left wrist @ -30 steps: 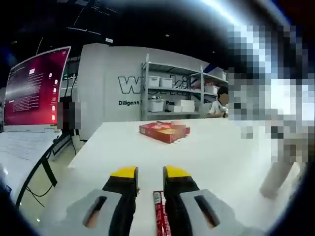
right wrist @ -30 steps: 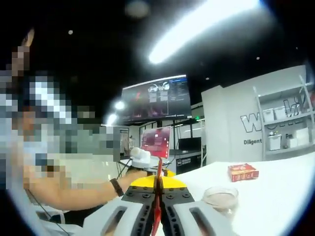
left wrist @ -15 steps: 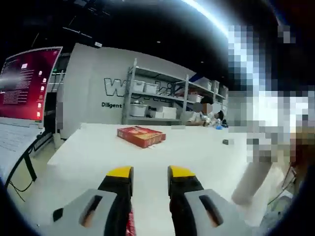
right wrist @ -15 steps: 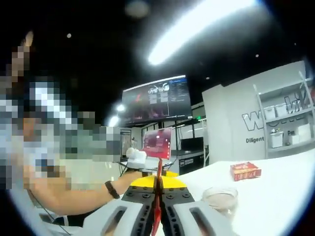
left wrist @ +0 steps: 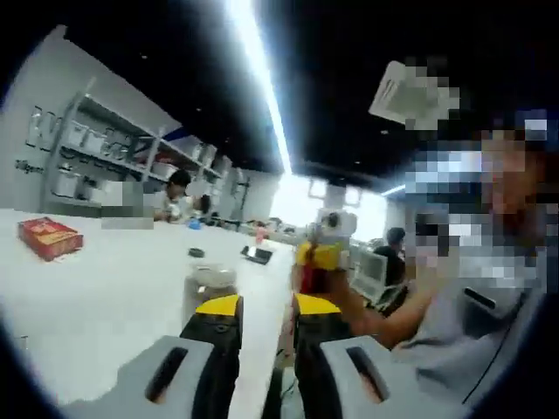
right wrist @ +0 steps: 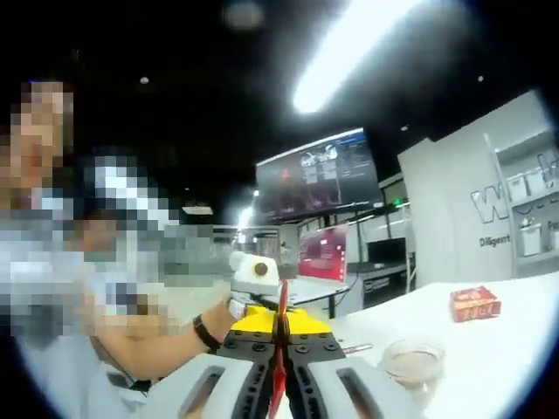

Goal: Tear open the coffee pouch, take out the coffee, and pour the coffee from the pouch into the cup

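In the right gripper view my right gripper [right wrist: 280, 321] is shut on a thin red coffee pouch [right wrist: 282, 297], which stands upright, edge-on, out of the closed jaws. A clear cup [right wrist: 413, 361] with brownish contents stands on the white table [right wrist: 515, 349] to its lower right. My left gripper [left wrist: 265, 307] has its jaws apart, and I see nothing between the yellow tips. Just beyond them stands the cup [left wrist: 208, 286]. To the right of the cup a hand holds the right gripper [left wrist: 320, 256] with the red pouch [left wrist: 307, 278] hanging under it.
A red box [left wrist: 48, 237] lies far back on the table, also the red box [right wrist: 474, 304]. A person's forearm with a black wristband [right wrist: 205, 333] comes in from the left. Monitors [right wrist: 321, 173] and shelving [left wrist: 87, 157] stand beyond the table.
The left gripper view has swung far right, from the red box to the cup and the right gripper. The red strip between the left jaws is out of sight. The right gripper still holds the pouch.
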